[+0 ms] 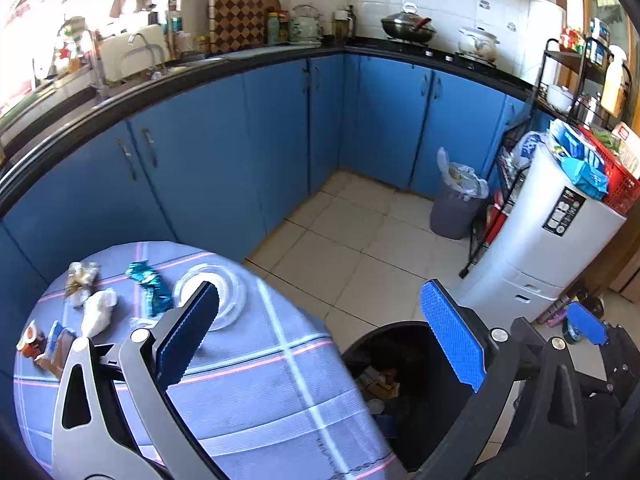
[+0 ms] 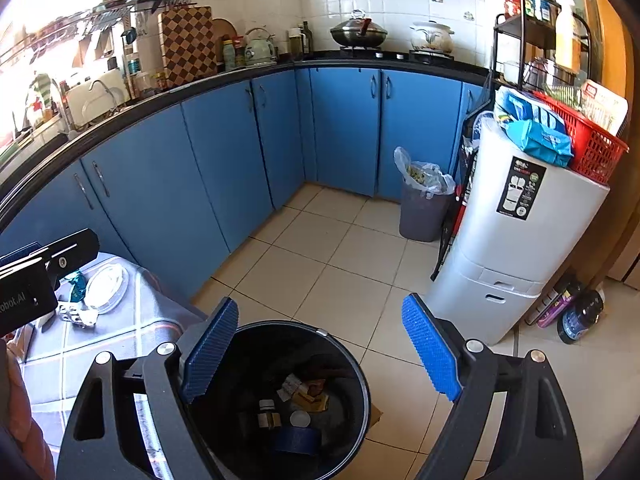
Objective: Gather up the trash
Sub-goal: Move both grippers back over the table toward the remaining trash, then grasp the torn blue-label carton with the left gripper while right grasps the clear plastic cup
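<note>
A black trash bin (image 2: 356,364) stands on the floor beside a small table with a blue checked cloth (image 1: 256,396). Scraps and a small bottle lie inside the bin (image 2: 296,404). On the table lie a teal wrapper (image 1: 150,284), a white crumpled paper (image 1: 98,312), a gold-white wrapper (image 1: 80,278), a clear plastic lid (image 1: 224,288) and small packets (image 1: 44,346) at the left edge. My left gripper (image 1: 324,336) is open and empty, above the table's right edge. My right gripper (image 2: 320,354) is open and empty, above the bin's mouth.
Blue cabinets (image 2: 224,160) under a black counter run along the back. A grey bin with a plastic bag (image 2: 422,204) stands in the far corner. A white unit (image 2: 512,240) carries a red basket (image 2: 584,144) at right. Bottles (image 2: 568,308) stand on the tiled floor.
</note>
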Tool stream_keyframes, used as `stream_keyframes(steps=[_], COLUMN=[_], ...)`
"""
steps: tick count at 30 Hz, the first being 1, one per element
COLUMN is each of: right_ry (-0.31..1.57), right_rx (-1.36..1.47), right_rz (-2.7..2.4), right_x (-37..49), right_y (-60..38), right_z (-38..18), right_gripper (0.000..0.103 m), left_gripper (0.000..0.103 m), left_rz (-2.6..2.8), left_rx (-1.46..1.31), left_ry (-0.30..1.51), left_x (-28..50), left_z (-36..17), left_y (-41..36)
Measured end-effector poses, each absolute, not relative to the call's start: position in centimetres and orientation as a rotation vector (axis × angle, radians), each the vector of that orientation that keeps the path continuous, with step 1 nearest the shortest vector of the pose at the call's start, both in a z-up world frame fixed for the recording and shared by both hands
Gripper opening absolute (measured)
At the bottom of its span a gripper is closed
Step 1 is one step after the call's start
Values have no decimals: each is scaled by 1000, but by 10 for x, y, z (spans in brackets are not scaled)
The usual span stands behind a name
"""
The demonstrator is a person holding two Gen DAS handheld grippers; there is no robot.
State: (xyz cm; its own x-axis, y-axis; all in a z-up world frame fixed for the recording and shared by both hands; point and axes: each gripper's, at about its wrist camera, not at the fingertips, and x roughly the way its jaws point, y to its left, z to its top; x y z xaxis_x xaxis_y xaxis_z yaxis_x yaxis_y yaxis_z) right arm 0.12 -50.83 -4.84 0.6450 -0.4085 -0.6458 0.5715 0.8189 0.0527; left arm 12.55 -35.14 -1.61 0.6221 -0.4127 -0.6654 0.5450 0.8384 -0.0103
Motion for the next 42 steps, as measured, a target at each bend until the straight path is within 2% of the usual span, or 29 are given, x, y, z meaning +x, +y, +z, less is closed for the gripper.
stream_keyframes(steps=[19, 27, 34, 42], right_ry=[695, 765, 824, 897], right_rx=[107, 69, -8, -6], right_rz=[-276, -198, -127, -105], right_x=[81, 127, 172, 214], right_y=[-359, -310, -275, -270], right_z=[-53, -78, -106, -131], right_gripper=[82, 82, 82, 82], left_gripper=[100, 100, 99, 99], left_rz=[-164, -66, -62, -71], left_rx=[156, 104, 68, 64], left_ry=[709, 799, 893, 915], left_x=[159, 193, 227, 251], left_z=[-34, -77, -119, -135], left_y=[-156, -78, -50, -49])
